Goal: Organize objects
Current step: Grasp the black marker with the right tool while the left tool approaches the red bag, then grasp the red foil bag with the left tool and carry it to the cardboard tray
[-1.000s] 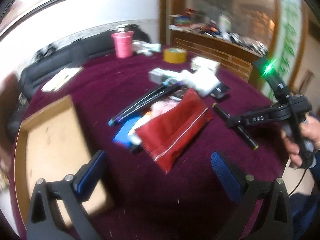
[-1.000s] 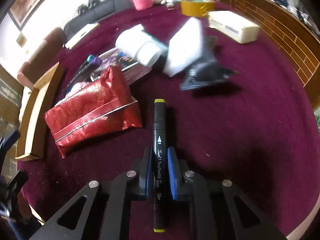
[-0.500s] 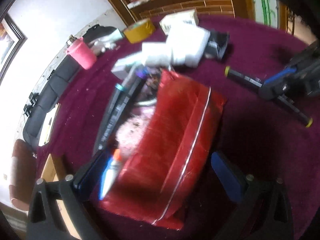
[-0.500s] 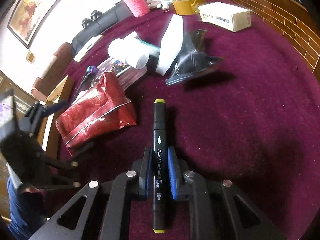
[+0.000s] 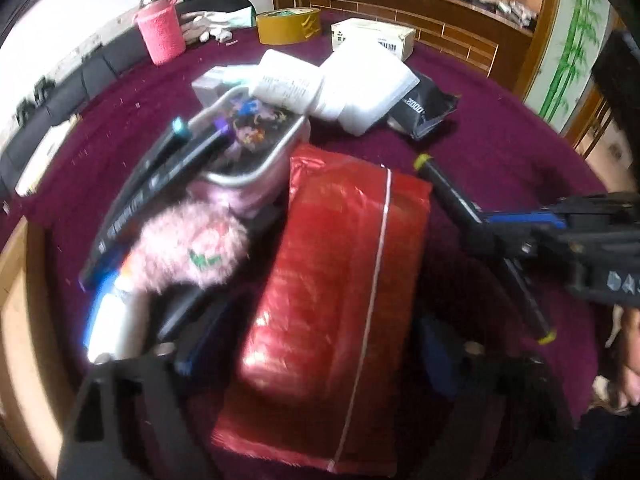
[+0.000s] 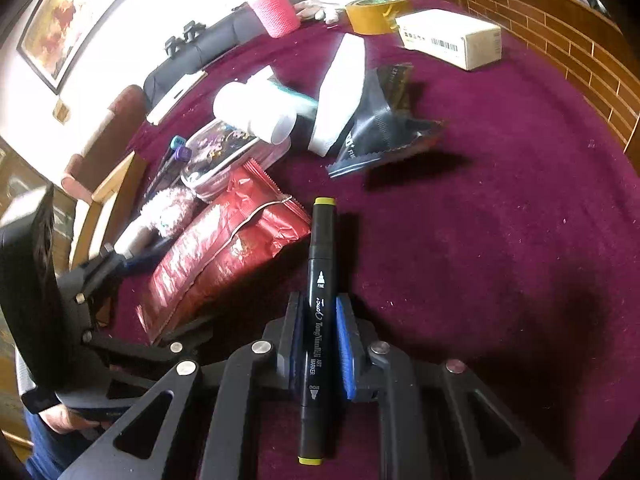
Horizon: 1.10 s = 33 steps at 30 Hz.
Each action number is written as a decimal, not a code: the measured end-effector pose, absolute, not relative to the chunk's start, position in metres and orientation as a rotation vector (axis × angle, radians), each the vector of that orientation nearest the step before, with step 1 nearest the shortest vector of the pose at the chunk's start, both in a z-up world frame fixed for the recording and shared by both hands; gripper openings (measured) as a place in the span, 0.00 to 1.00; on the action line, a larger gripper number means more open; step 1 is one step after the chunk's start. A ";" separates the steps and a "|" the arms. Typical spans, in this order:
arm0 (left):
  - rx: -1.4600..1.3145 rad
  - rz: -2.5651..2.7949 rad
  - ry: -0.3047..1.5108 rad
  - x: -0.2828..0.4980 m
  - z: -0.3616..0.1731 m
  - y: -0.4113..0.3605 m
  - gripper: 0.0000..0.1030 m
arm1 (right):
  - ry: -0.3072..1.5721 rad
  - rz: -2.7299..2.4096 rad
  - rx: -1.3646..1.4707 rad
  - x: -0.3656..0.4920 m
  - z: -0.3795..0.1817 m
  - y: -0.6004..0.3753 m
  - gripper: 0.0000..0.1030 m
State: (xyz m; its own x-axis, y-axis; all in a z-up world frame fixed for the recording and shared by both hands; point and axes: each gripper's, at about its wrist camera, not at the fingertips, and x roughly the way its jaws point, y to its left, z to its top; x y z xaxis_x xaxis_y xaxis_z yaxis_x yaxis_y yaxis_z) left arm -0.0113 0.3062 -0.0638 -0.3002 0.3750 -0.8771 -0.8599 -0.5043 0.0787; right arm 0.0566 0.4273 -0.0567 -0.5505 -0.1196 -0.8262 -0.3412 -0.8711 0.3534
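A red foil packet (image 5: pixel 340 280) lies on the maroon tablecloth (image 5: pixel 500 152). My left gripper (image 5: pixel 312 350) straddles its near end. Its jaws are closing, with the packet between them and the blue pads a little clear of its sides. My right gripper (image 6: pixel 318 320) is shut on a black marker with yellow end caps (image 6: pixel 320 264), which rests low over the cloth just right of the packet (image 6: pixel 224 264). The left wrist view shows the same marker (image 5: pixel 448 188) at the right.
Left of the packet lie a pink fluffy item (image 5: pixel 188 248), a clear pencil case (image 5: pixel 256 144) and dark markers (image 5: pixel 152 188). Behind are a white bottle (image 5: pixel 288 84), white packet (image 5: pixel 364 80), black pouch (image 5: pixel 424 112), yellow tape (image 5: pixel 288 26), pink cup (image 5: pixel 160 32) and white box (image 5: pixel 372 36). A wooden tray (image 5: pixel 12 300) stands far left.
My left gripper has moved from beside the wooden tray, forward and down over the red packet, which now sits between its fingers. The right gripper keeps still with the marker.
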 end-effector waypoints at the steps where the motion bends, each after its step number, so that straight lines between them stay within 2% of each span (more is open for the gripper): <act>1: -1.058 1.913 0.741 -0.011 -0.064 0.308 0.95 | 0.716 2.551 -1.421 0.059 -0.056 0.427 0.17; 4: -1.048 1.919 0.721 -0.011 -0.065 0.307 0.93 | 0.606 2.562 -1.423 0.057 -0.055 0.420 0.17; 5: -1.044 1.910 0.699 -0.010 -0.064 0.305 0.81 | 0.581 2.563 -1.421 0.061 -0.054 0.420 0.17; 6: -1.043 1.881 0.651 -0.008 -0.062 0.301 0.60 | 0.564 2.561 -1.421 0.061 -0.054 0.418 0.16; 10: -1.051 1.909 0.574 -0.003 -0.058 0.289 0.57 | 0.614 2.559 -1.409 0.064 -0.053 0.421 0.16; 14: -1.066 1.898 0.411 0.002 -0.050 0.267 0.56 | 0.643 2.581 -1.366 0.071 -0.044 0.422 0.16; 19: -1.018 1.969 0.344 0.005 -0.030 0.245 0.55 | 0.636 2.641 -1.317 0.072 -0.026 0.414 0.16; 21: -0.979 2.021 0.321 0.005 -0.018 0.232 0.46 | 0.641 2.662 -1.315 0.070 -0.023 0.409 0.16; 29: -0.954 2.074 0.200 -0.013 0.010 0.189 0.46 | 0.612 2.712 -1.321 0.058 -0.011 0.389 0.16; 31: -0.985 2.028 0.211 -0.013 0.005 0.191 0.51 | 0.616 2.706 -1.316 0.058 -0.010 0.389 0.16; 33: -0.987 2.024 0.257 -0.006 -0.001 0.197 0.79 | 0.625 2.696 -1.320 0.059 -0.013 0.390 0.16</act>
